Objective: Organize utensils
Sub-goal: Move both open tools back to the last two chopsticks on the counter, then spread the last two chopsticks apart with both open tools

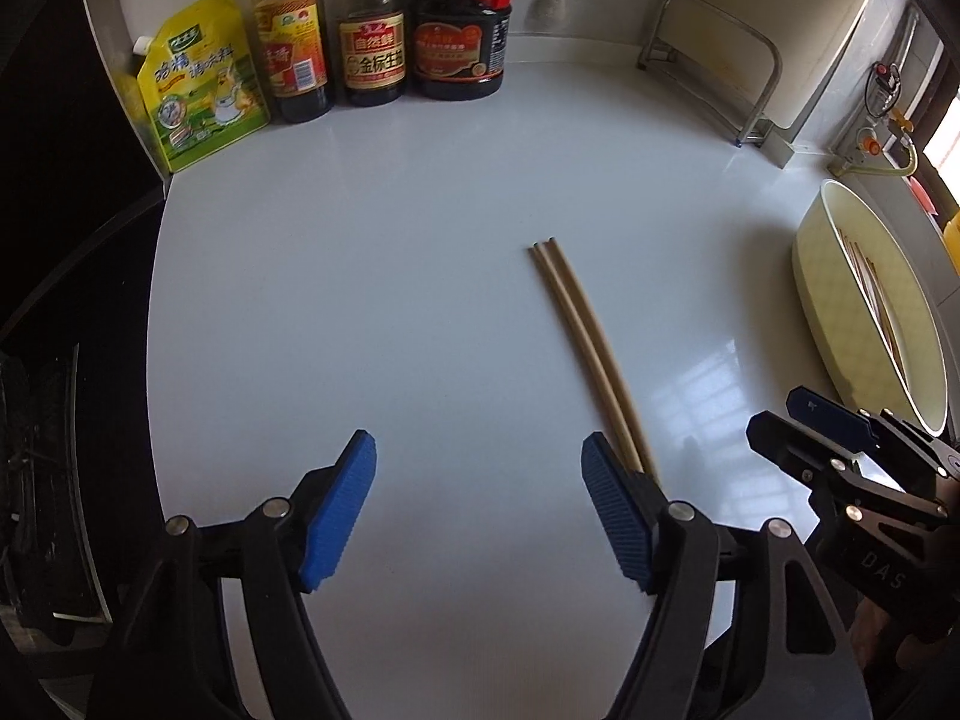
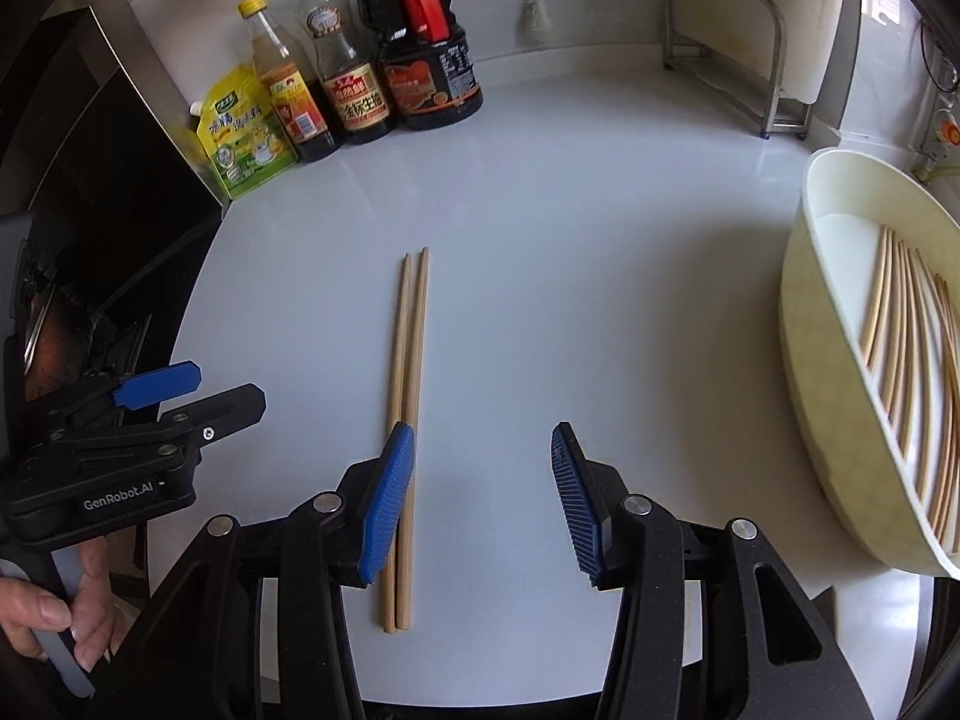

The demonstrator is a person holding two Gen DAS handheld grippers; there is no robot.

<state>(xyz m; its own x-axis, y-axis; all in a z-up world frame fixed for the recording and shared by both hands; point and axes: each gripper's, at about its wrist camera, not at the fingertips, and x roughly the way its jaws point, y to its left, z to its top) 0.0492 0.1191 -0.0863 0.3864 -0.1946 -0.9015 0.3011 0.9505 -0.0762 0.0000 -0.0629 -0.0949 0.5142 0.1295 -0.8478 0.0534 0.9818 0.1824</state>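
Plainly, at that moment:
Chopsticks: one pair [image 2: 408, 420] lay side by side on the white counter [image 1: 372, 276], apart from the tub.
Tub: a pale yellow tub [image 2: 807, 360] at the counter's right edge held more chopsticks [image 2: 912, 360].
Left gripper [image 1: 478, 510]: jaws wide, nothing between them; the pair lay just outside its right pad.
Right gripper [image 2: 483, 501]: jaws parted, empty; the pair ran beneath its left pad.
Back wall: sauce bottles [image 1: 372, 30] and a yellow pouch [image 1: 198, 96] stood in a row.

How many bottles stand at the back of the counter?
3, in a row beside the yellow pouch: a yellow-capped bottle next to it, a second yellow-capped bottle in the middle, and a dark jug with a red handle on the right. None looks hidden.
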